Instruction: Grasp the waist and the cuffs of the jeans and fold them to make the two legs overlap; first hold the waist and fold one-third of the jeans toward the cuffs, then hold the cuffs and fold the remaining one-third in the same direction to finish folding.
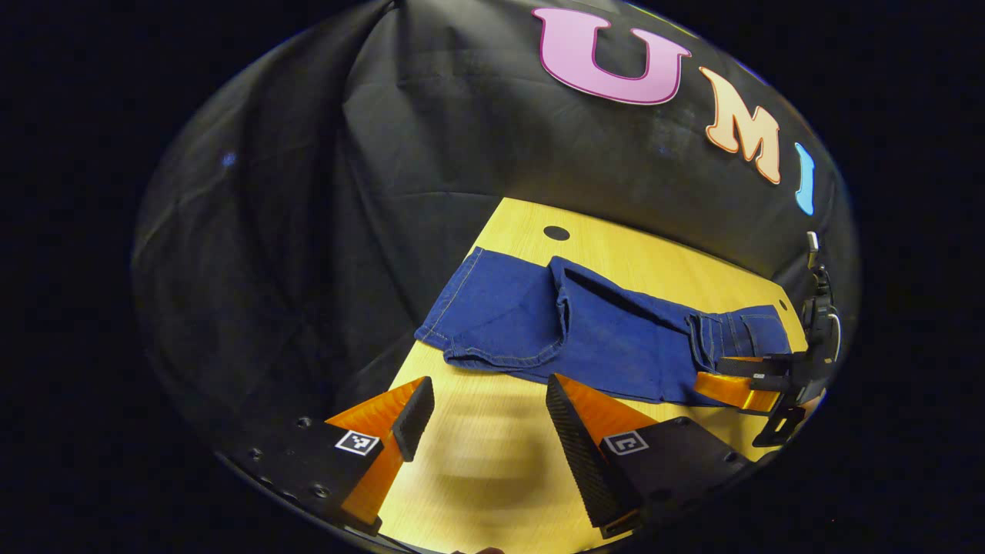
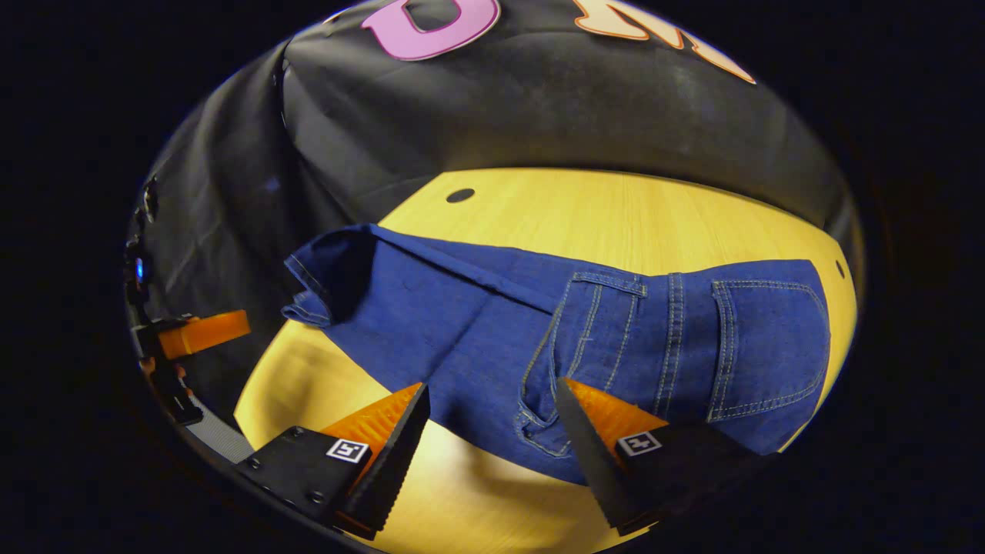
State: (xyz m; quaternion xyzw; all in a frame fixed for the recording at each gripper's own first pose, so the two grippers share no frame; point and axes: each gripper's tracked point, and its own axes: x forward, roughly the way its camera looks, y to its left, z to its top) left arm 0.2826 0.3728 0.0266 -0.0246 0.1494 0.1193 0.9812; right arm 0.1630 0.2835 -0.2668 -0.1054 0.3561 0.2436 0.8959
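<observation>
While flat, jeans (image 2: 539, 338) crosswise, waist rightward

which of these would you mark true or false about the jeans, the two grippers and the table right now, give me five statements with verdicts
1. The jeans lie on a wooden table. True.
2. The right gripper is shut on the waist. False: its fingers stand apart at the waist end's near edge, gripping nothing.
3. The left gripper is open above bare table, short of the cuffs. True.
4. The jeans are red. False: they are blue denim with light stitching.
5. The jeans are already folded into thirds. False: they lie stretched out lengthwise, the back pocket showing at the waist end.
</observation>
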